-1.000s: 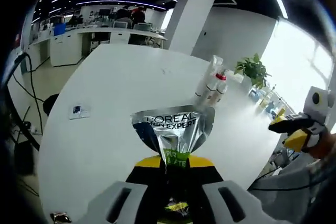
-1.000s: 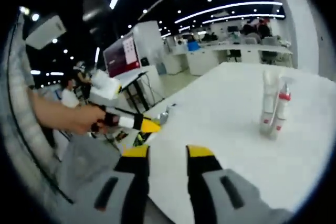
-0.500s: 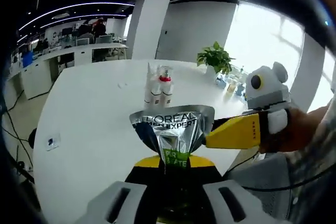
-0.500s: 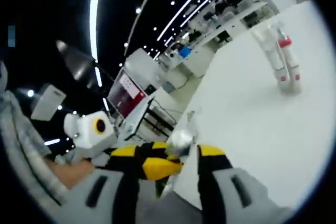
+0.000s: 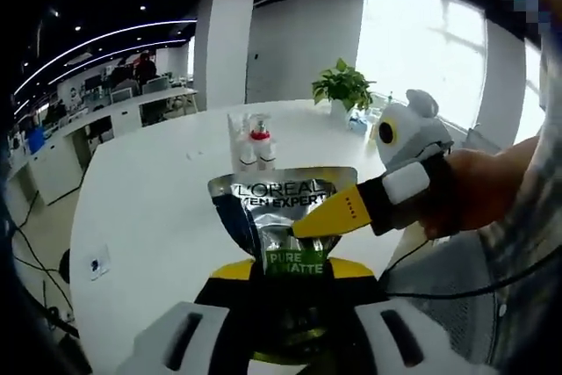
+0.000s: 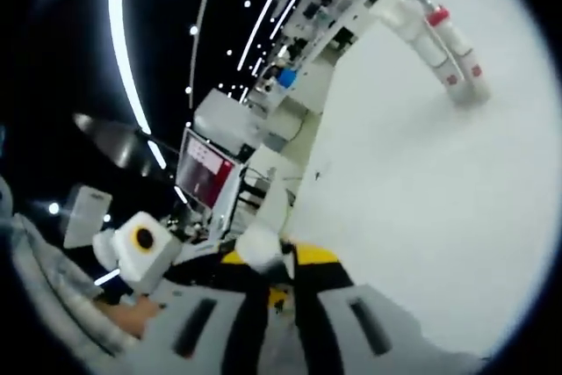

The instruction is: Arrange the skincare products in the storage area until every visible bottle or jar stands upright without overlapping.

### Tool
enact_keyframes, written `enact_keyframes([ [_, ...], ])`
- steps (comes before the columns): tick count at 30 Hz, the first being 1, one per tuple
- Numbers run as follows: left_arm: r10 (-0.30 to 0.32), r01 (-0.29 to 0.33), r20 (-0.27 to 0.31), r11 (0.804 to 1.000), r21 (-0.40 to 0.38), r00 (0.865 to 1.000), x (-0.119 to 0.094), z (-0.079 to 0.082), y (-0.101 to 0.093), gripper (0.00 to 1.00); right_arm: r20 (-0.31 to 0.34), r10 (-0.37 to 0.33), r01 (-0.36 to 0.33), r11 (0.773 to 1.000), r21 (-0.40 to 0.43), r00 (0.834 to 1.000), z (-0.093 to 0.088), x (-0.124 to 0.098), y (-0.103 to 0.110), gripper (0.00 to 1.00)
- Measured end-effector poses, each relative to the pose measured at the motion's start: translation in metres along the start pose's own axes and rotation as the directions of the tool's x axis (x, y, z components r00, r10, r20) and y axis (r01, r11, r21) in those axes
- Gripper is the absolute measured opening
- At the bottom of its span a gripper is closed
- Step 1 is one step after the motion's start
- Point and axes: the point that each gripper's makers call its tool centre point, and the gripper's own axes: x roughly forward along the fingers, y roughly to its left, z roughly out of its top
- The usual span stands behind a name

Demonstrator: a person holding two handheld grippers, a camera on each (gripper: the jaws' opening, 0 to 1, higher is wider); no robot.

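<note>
In the left gripper view, the left tongs are clenched on the lower end of a silvery L'Oréal tube, holding it crimped end up, above the near edge of the white tabletop. The right tongs reach in from the right, gripped by a hand, and their yellow tip lies against the front of the tube just under its flared seal; from this angle I cannot tell whether they have closed on it or only touch it. Further back on the tabletop, two white bottles stand upright side by side, one with a red collar, near a potted plant. In the right gripper view, which is rolled steeply, the right tongs sit with their yellow pads close together around a pale blurred end of the tube, so they look nearly closed on it, though the blur keeps that a judgement. The two bottles show far up the tabletop, well apart from the tongs. The step in hand seems to be a handover or a re-grip of the tube so that it can be stood upright. To do it well, the right tongs should take a firm hold on the stiff seal before the left ones let go, since the soft body may fold or slip. Then the tube should be carried to bare tabletop beside the bottles, not touching them, and set down squarely on its cap end.
</note>
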Motion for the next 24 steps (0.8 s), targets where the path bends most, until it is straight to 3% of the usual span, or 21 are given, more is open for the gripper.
enact_keyframes([
  [2,-0.007,0.007,0.004,1.0,-0.02,1.0,-0.003,-0.003,0.003,0.38,-0.012,0.006,-0.006,1.0,0.005,1.0,-0.001,0.0,0.001,0.07],
  [4,-0.055,0.056,0.029,0.997,-0.05,0.998,-0.006,-0.003,0.0,0.41,-0.018,0.009,-0.009,1.0,0.005,1.0,-0.001,-0.001,0.002,0.07],
  [5,-0.102,0.109,0.079,0.989,-0.097,0.992,-0.01,0.002,-0.002,0.44,-0.02,0.015,-0.015,1.0,0.006,1.0,-0.001,-0.001,0.003,0.07],
  [8,-0.086,0.121,0.148,0.961,-0.248,0.985,-0.021,0.005,0.018,0.46,-0.023,0.034,-0.034,0.999,-0.003,0.999,0.002,-0.005,0.007,0.06],
  [10,-0.091,0.136,0.173,0.953,-0.27,0.981,-0.027,0.006,0.027,0.46,-0.028,0.052,-0.052,0.999,-0.005,0.998,0.003,-0.007,0.01,0.06],
  [13,-0.139,0.183,0.171,0.943,-0.278,0.975,-0.029,0.006,0.025,0.48,-0.058,0.084,-0.086,0.996,-0.024,0.995,0.001,-0.01,0.016,0.06],
  [15,-0.228,0.286,0.203,0.901,-0.327,0.952,-0.031,0.011,0.013,0.48,-0.075,0.117,-0.12,0.992,-0.029,0.99,0.0,-0.013,0.021,0.06],
  [17,-0.306,0.387,0.253,0.829,-0.402,0.918,-0.032,0.017,0.001,0.48,-0.077,0.172,-0.174,0.985,-0.018,0.982,0.0,-0.016,0.031,0.06],
  [18,-0.31,0.399,0.266,0.82,-0.411,0.913,-0.032,0.019,0.0,0.48,-0.075,0.196,-0.197,0.98,-0.014,0.978,0.002,-0.017,0.034,0.05],
  [20,-0.32,0.447,0.332,0.773,-0.45,0.887,-0.034,0.028,-0.003,0.47,-0.081,0.225,-0.226,0.974,-0.004,0.971,0.002,-0.019,0.039,0.05],
  [22,-0.328,0.476,0.362,0.737,-0.479,0.872,-0.036,0.031,-0.005,0.41,-0.092,0.243,-0.245,0.97,-0.006,0.966,0.002,-0.02,0.043,0.05],
  [23,-0.325,0.48,0.37,0.728,-0.489,0.87,-0.036,0.031,-0.004,0.35,-0.101,0.249,-0.251,0.968,-0.007,0.963,0.002,-0.021,0.044,0.05],
  [24,-0.328,0.476,0.36,0.732,-0.488,0.874,-0.036,0.028,-0.003,0.29,-0.103,0.258,-0.26,0.966,-0.003,0.961,0.004,-0.023,0.044,0.05],
])
